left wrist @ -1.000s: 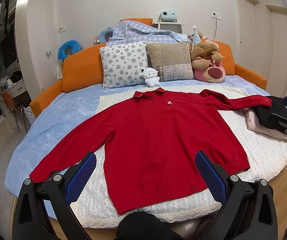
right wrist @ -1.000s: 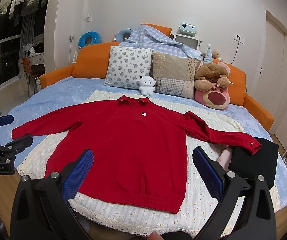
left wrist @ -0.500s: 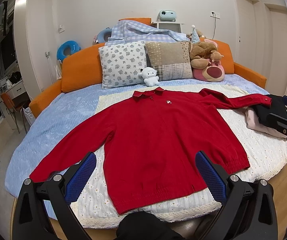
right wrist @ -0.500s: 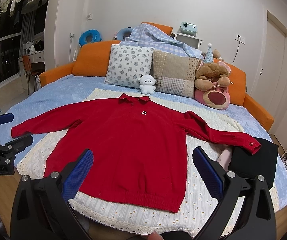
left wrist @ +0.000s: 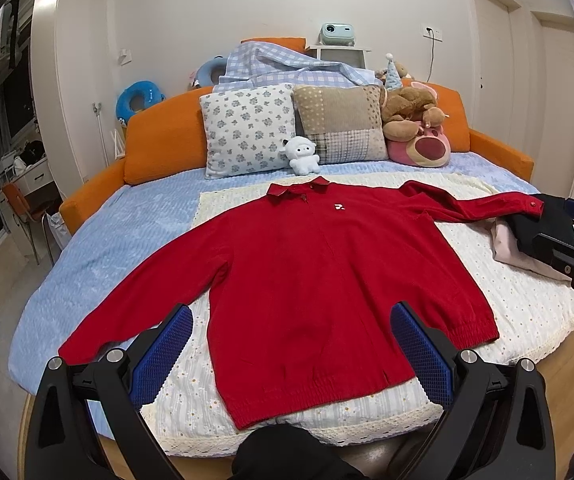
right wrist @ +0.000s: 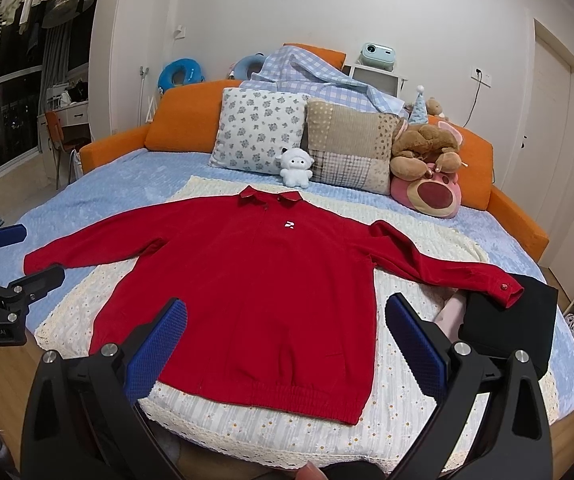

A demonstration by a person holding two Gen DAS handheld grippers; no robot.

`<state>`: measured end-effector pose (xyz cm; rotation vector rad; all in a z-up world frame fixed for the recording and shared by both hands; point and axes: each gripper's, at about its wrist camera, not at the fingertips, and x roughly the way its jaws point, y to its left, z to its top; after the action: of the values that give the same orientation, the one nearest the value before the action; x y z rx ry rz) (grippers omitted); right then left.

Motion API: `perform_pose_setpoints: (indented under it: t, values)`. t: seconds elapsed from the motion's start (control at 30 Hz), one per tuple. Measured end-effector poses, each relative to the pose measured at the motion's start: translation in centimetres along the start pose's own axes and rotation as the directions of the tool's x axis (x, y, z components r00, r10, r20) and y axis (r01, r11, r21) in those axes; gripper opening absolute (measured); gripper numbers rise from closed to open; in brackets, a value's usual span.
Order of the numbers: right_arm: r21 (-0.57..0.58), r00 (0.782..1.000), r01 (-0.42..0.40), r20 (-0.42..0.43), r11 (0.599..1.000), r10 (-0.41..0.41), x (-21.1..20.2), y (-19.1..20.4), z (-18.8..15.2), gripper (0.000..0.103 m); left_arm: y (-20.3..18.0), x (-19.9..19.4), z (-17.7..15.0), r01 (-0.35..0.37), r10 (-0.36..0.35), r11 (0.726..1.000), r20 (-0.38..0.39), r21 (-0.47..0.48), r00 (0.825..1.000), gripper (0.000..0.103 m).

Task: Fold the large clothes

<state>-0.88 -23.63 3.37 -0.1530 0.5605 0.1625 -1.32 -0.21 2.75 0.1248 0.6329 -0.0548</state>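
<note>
Two sets of jaws, both spread wide and holding nothing: left gripper [left wrist: 291,346] and right gripper [right wrist: 286,336] poised above the near edge of the bed [left wrist: 95,248], blue waffle-textured pads facing inward on black frames. Between and beyond them, spread flat and face up on a cream eyelet cover [right wrist: 271,420] dotted with small flowers: red jacket [right wrist: 247,280], collar toward the pillows, ribbed elastic hem nearest, sleeves angled outward.

Soft, thick-looking, faintly napped cloth, probably heavy enough to sag when lifted by one corner. Gathered hem bulkier than the body, so easier to pinch. Small white logo on the chest, one button on the right cuff [right wrist: 505,289].

Likely trouble from here:
- Pinching cover along with jacket, since the thin eyelet fabric lies directly beneath and looks loose; result would be a dragged, rumpled base.
- Catching only the top layer of the hem, leaving the back panel behind and skewing the fold.
- Right cuff resting on a black folded garment [right wrist: 515,320] beside a pale pink one [left wrist: 519,250]; pulling that sleeve inward could tug the pile.
- Left sleeve end [left wrist: 87,344] close to the bed edge, apt to slide off if nudged.

Farther back, well clear: floral pillow [right wrist: 261,132], patchwork cushion [right wrist: 351,148], small white plush [right wrist: 295,167], pink and brown plush toys [right wrist: 427,176], orange headboard [left wrist: 163,144].
</note>
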Motion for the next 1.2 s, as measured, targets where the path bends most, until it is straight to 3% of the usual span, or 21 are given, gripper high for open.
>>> perform_pose_setpoints:
  t: [0.63, 0.8, 0.87, 1.03, 1.2]
  values:
    - [0.004, 1.000, -0.004, -0.007, 1.000, 0.004, 0.4, -0.1, -0.1, 0.098, 0.2, 0.0, -0.1, -0.005, 0.005, 1.000, 0.001, 0.001, 1.000, 0.100]
    - [0.024, 1.000, -0.007, 0.027, 1.000, 0.007, 1.1, -1.6, -0.3, 0.098, -0.2, 1.5, 1.0, 0.023, -0.023, 1.000, -0.012, 0.016, 1.000, 0.100]
    - [0.041, 0.999, 0.007, 0.050, 0.999, -0.009, 1.5, -3.0, -0.3, 0.098, -1.1, 3.0, 1.8, 0.042, -0.041, 0.998, -0.026, 0.036, 0.999, 0.100]
    - [0.106, 0.982, 0.137, 0.115, 0.985, -0.149, 3.3, -10.0, -0.6, 0.098, -4.4, 7.7, 4.7, 0.097, -0.092, 0.991, -0.061, 0.092, 0.994, 0.100]
    - [0.250, 0.965, 0.247, 0.027, 0.936, -0.262, 6.8, -20.5, -1.2, 0.088, -9.2, 15.7, 8.5, 0.210, -0.200, 0.975, -0.122, 0.077, 0.972, 0.100]
